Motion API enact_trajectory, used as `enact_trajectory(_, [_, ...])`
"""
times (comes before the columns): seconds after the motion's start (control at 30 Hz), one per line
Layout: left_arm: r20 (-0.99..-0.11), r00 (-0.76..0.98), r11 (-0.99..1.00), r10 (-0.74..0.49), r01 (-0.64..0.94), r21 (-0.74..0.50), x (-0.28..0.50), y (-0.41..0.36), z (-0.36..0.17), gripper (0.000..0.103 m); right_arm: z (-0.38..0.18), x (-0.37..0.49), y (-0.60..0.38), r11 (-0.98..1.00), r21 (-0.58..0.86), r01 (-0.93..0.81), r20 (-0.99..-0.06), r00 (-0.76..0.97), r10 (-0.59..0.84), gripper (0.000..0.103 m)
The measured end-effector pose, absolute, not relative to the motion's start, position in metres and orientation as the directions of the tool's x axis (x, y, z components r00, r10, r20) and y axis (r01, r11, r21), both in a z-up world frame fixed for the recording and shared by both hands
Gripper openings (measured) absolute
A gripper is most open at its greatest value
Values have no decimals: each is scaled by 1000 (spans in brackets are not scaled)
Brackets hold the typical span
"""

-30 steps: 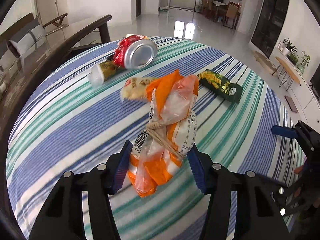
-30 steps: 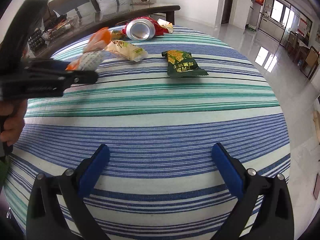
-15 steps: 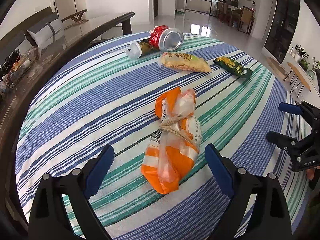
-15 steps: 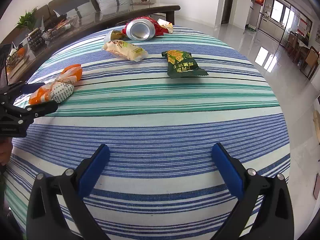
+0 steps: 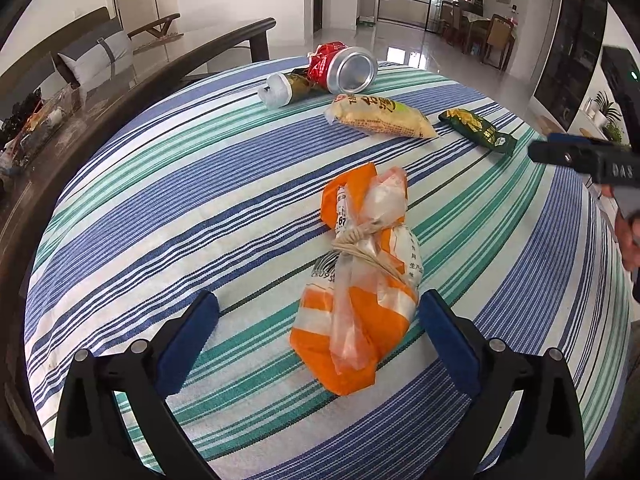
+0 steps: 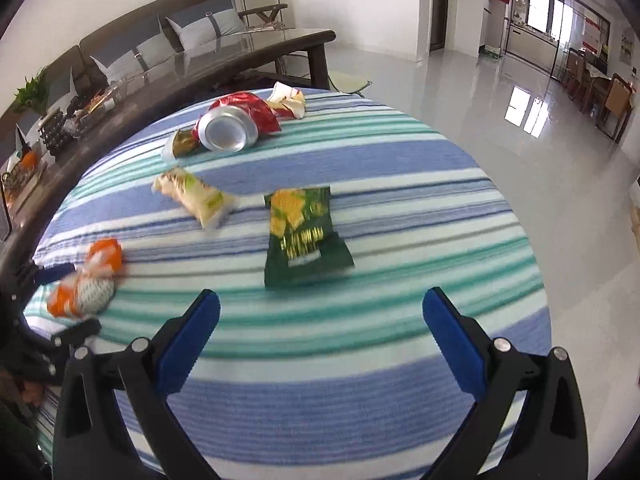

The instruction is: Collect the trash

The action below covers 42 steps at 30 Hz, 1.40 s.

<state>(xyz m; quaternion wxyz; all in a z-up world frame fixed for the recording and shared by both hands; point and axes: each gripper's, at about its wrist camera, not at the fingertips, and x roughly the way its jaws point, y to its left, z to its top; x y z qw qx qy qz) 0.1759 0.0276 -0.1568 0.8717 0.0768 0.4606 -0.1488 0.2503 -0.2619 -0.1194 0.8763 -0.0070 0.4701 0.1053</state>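
An orange and clear tied bag (image 5: 360, 276) lies on the striped tablecloth (image 5: 160, 200), just ahead of my open left gripper (image 5: 318, 332), near its right finger. It also shows in the right wrist view (image 6: 86, 284). A dark green snack packet (image 6: 302, 236) lies just ahead of my open, empty right gripper (image 6: 320, 330); the left wrist view shows it (image 5: 478, 130) far right. A yellow packet (image 6: 194, 196) (image 5: 380, 118), a red crushed can (image 6: 234, 124) (image 5: 342, 68) and a small wrapper (image 5: 282, 90) lie further back.
A crumpled white wrapper (image 6: 288, 100) lies behind the can. A dark glass-topped table (image 6: 224, 56) and a sofa (image 6: 168, 32) stand beyond the round table. The right gripper (image 5: 580, 160) shows at the right edge of the left wrist view.
My left gripper opened, let the orange bag down on the cloth and drew back. My right gripper moved forward toward the green packet.
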Motion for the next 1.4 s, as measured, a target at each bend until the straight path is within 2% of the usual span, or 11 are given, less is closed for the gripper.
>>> enact_trajectory(0.1, [-826, 531, 944, -189, 330, -4, 176, 28, -156, 99, -131, 281, -244, 977, 14, -215, -852, 508, 124, 97])
enact_trajectory(0.23, [-826, 531, 944, -189, 330, -5, 176, 28, -156, 99, -147, 297, -239, 978, -19, -206, -872, 483, 85, 87])
enact_trajectory(0.3, [-826, 531, 944, -189, 330, -4, 176, 28, -157, 99, -149, 295, -242, 980, 18, -196, -869, 482, 112, 77])
enact_trajectory(0.33, [-826, 531, 944, -189, 329, -5, 176, 28, -157, 99, -147, 293, -244, 982, 17, -187, -865, 489, 109, 67])
enact_trajectory(0.37, [-826, 531, 944, -189, 329, -5, 176, 28, -157, 99, -146, 289, -245, 982, 21, -188, -861, 495, 114, 54])
enact_trajectory(0.43, [-826, 531, 944, -189, 329, -4, 176, 28, -157, 99, -144, 284, -245, 983, 15, -185, -859, 500, 107, 45])
enact_trajectory(0.93, [-826, 531, 944, -190, 331, -5, 177, 28, -157, 99, -130, 157, -181, 967, 9, -254, -822, 549, 152, 43])
enact_trajectory(1.03, [-826, 531, 944, -190, 331, -5, 177, 28, -157, 99, -136, 156, -170, 968, -39, -249, -818, 565, 112, 48])
enact_trajectory(1.17, [-826, 531, 944, -189, 331, -4, 177, 28, -157, 99, -147, 158, -174, 978, 0, -210, -824, 554, 119, 81])
enact_trajectory(1.3, [-826, 531, 944, -187, 329, -2, 177, 28, -156, 99, -149, 160, -178, 979, 26, -201, -830, 542, 133, 87])
enact_trajectory(1.4, [-826, 532, 944, -187, 329, -2, 177, 28, -156, 99, -151, 160, -175, 981, -1, -195, -839, 534, 105, 98])
